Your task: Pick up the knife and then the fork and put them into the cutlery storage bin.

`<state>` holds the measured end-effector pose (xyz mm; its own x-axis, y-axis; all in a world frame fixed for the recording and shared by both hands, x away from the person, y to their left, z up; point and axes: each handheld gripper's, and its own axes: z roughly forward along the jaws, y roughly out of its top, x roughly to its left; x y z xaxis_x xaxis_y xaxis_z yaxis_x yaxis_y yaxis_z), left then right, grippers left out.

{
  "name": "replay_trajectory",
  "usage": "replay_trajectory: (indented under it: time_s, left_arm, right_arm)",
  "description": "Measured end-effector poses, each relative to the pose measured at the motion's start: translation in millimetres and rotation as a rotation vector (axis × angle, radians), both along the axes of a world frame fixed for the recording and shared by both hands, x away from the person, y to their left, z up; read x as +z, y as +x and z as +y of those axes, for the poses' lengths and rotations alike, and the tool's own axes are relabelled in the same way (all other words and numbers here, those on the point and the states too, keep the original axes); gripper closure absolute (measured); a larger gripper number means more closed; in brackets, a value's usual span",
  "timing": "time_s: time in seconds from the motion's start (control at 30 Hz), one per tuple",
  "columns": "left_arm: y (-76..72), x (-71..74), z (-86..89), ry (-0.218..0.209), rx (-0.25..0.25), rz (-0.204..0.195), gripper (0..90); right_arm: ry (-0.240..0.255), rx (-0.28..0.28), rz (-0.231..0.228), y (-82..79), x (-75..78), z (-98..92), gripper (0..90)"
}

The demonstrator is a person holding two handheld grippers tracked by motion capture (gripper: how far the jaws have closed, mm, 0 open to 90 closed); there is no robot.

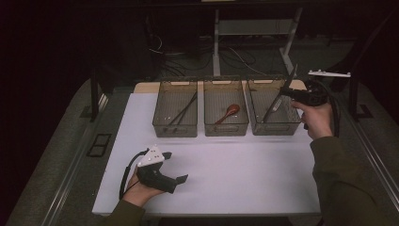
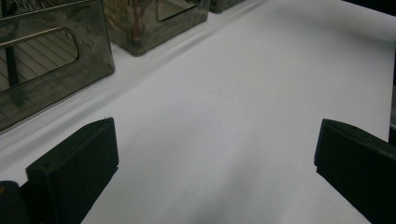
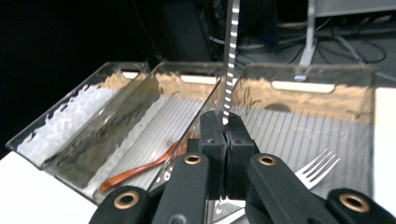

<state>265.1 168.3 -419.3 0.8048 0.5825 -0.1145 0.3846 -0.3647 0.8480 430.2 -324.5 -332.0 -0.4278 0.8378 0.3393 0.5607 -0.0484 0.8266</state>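
Note:
My right gripper [image 1: 288, 91] [image 3: 226, 133] is shut on a slim metal utensil [image 1: 292, 75] [image 3: 230, 56], held over the right bin [image 1: 296, 123] [image 3: 303, 86]. Its shiny shaft rises straight up from the jaws; I cannot tell which kind of utensil it is. A metal fork [image 1: 273, 110] [image 3: 320, 165] lies inside that bin. The middle bin [image 1: 226, 132] holds a brown spoon [image 1: 229, 112] [image 3: 140, 170]. Dark chopsticks [image 1: 182, 110] lie in the left bin [image 1: 175, 132]. My left gripper [image 1: 175, 166] [image 2: 215, 163] rests low over the white mat [image 1: 226, 174], open, with nothing between its jaws.
The three clear bins stand in a row along the mat's far edge, and the near two of them show at the top left of the left gripper view [image 2: 46, 70]. Behind the table are desk legs and cables [image 1: 235, 56]. Dark grey floor borders both sides.

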Motion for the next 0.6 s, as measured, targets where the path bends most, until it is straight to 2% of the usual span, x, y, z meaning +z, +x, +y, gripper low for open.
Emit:
replay_trajectory:
  time_s: [0.43,0.6]
  left_arm:
    - [1.3,-1.3,3.7,0.013,0.009,0.012,0.0]
    - [2.8,-2.4,4.7,0.022,0.012,0.017,0.0]
  right_arm:
    - [0.040,0.059,0.104,4.7,-29.9,7.5,88.6]
    - [0.054,0.044,0.104,10.4,-36.0,3.6,87.3]
